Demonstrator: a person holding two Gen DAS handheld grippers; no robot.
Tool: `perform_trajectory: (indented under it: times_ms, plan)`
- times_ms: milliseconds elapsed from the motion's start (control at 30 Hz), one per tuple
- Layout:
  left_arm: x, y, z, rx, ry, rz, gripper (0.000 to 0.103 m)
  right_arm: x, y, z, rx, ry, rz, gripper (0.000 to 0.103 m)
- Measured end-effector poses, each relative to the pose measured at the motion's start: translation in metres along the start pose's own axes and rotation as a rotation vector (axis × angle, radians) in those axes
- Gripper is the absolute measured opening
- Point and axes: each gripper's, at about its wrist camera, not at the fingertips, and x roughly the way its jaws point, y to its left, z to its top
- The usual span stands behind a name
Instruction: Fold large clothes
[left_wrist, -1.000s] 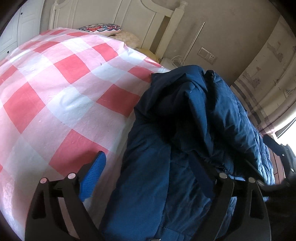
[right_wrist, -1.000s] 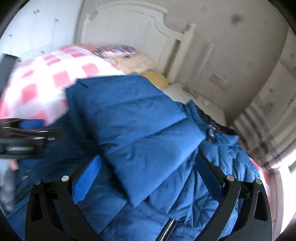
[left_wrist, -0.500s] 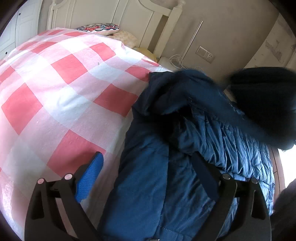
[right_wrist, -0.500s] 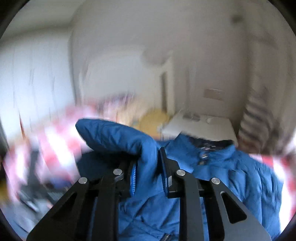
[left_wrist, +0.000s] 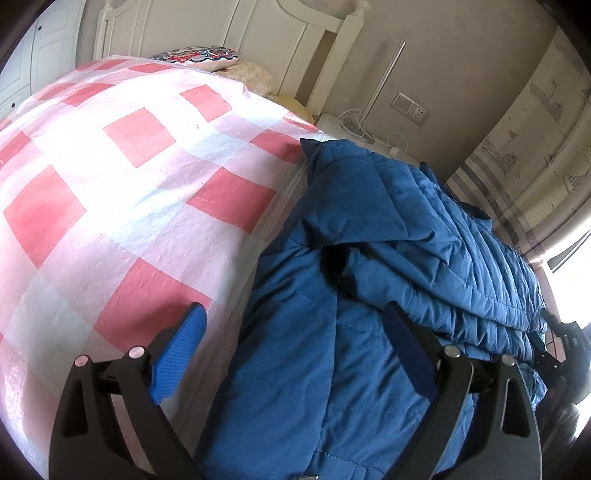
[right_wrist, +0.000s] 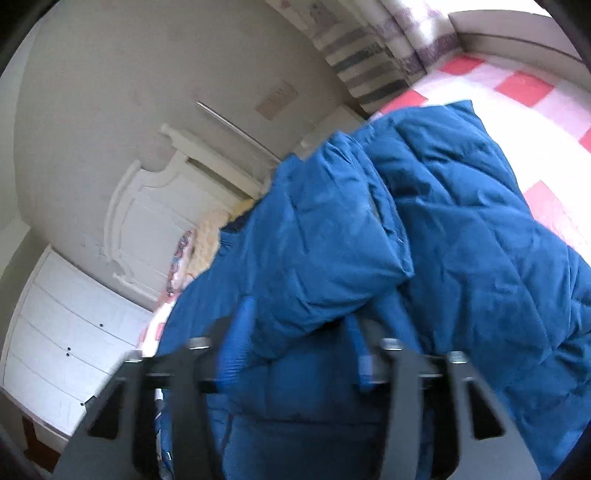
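Right claw (right_wrist: 299, 343) just opening, jacket (right_wrist: 443, 240) fold between pads.

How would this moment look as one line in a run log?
jacket: sleeve folded over, on bed | left gripper: open | right gripper: opening, sleeve between jaws

- From my left view the pink-and-white checked bedspread (left_wrist: 122, 192) lies bare and flat to the left of the blue padded jacket (left_wrist: 332, 332); I see open room there.
- The jacket is heaped along the right edge of the bed, its folded layers rising as a bulky ridge across that side.
- My left gripper (left_wrist: 291, 350) stands wide apart, one finger over the bedspread, one over the jacket.
- The white headboard (left_wrist: 280, 40) and pillows (left_wrist: 207, 59) close off the far end.
- In the right view, jacket folds fill the space just ahead of my right gripper (right_wrist: 299, 347); bedspread shows beyond.
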Motion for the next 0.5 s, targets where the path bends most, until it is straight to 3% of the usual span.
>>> perform_trajectory:
  times_ms: [233,333,367,400,500]
  plan:
    - [0.000,0.001,0.000,0.001,0.001,-0.001,0.096,-0.001,-0.013,0.005,0.089,-0.048,0.033,0.059]
    - [0.000,0.001,0.000,0.000,0.001,-0.001,0.096,-0.007,-0.014,-0.001,0.081,-0.064,-0.004,0.047]
    - [0.000,0.001,0.000,0.000,0.000,-0.002,0.096,-0.008,-0.012,-0.001,0.075,-0.071,-0.007,0.032]
    - [0.000,0.001,-0.001,0.000,0.000,-0.001,0.096,-0.010,-0.010,-0.002,0.066,-0.084,0.005,0.028]
    - [0.000,0.001,-0.001,-0.001,0.000,-0.004,0.096,-0.029,0.008,-0.010,-0.002,-0.139,0.029,0.025]
